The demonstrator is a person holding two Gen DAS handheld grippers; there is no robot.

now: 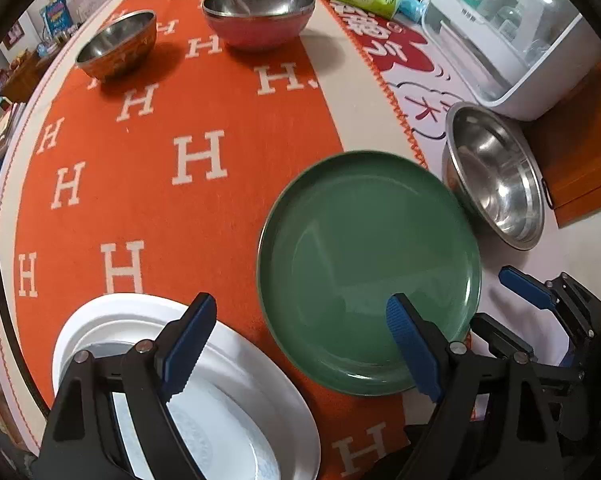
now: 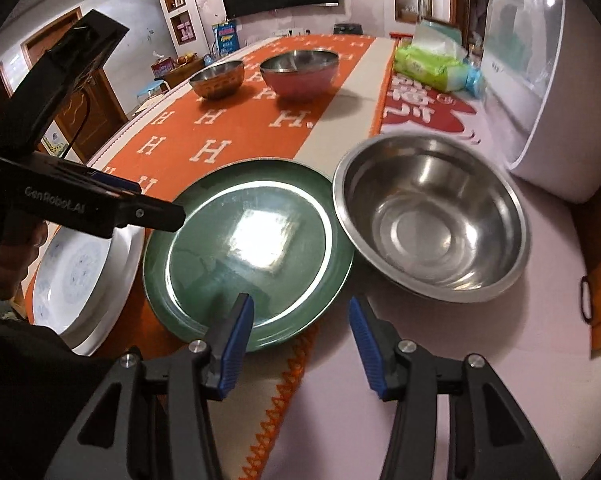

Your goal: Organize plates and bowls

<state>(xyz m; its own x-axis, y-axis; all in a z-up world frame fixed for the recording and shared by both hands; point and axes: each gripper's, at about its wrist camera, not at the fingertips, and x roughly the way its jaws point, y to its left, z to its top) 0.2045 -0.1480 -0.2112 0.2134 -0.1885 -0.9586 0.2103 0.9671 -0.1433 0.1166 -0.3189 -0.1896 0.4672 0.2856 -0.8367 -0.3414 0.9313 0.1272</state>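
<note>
hovering wide-open, left gripper (image 1: 300, 344) & right gripper (image 2: 300, 336) hold nothing; green plate (image 2: 244, 252), white plate (image 1: 236, 384), steel bowl (image 2: 432, 220), 2 far bowls unstacked; sorting looks barely begun.

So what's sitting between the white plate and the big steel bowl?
The green plate lies between the white plate and the big steel bowl; the bowl's rim overlaps its edge. The right wrist view shows this best.
</note>
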